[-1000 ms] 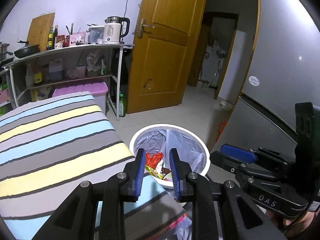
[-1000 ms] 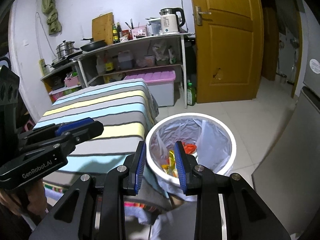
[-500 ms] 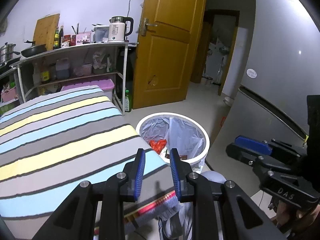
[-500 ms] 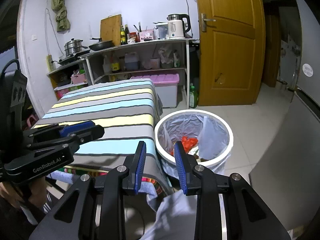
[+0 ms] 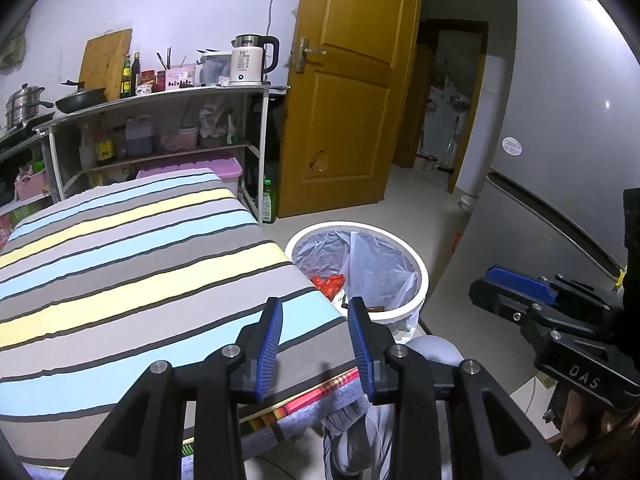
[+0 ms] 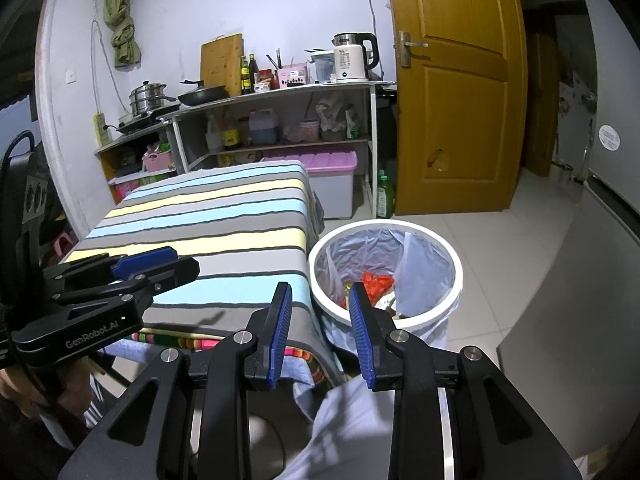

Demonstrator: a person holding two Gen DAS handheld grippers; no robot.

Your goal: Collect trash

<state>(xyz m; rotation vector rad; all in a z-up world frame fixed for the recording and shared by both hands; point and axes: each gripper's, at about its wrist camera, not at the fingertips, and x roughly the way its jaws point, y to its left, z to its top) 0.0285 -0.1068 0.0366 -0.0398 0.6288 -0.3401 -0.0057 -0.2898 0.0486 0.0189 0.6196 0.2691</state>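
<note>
We hold both grippers back from the white round lined bin (image 6: 452, 276), trash already inside it: left gripper (image 5: 315, 336) jaws opening on nothing, right gripper (image 6: 320, 328) jaws parted, empty, over the striped cloth surface (image 5: 120, 264).

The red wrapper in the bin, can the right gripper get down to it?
Probably yes. The white bin is open-topped beside the striped table, the red wrapper lies uncovered on top, and the right gripper is empty, jaws apart, with nothing between.

White walls (image 6: 280, 0), wooden door (image 6: 460, 100), shelving (image 6: 280, 120), tiled floor (image 6: 500, 248)
</note>
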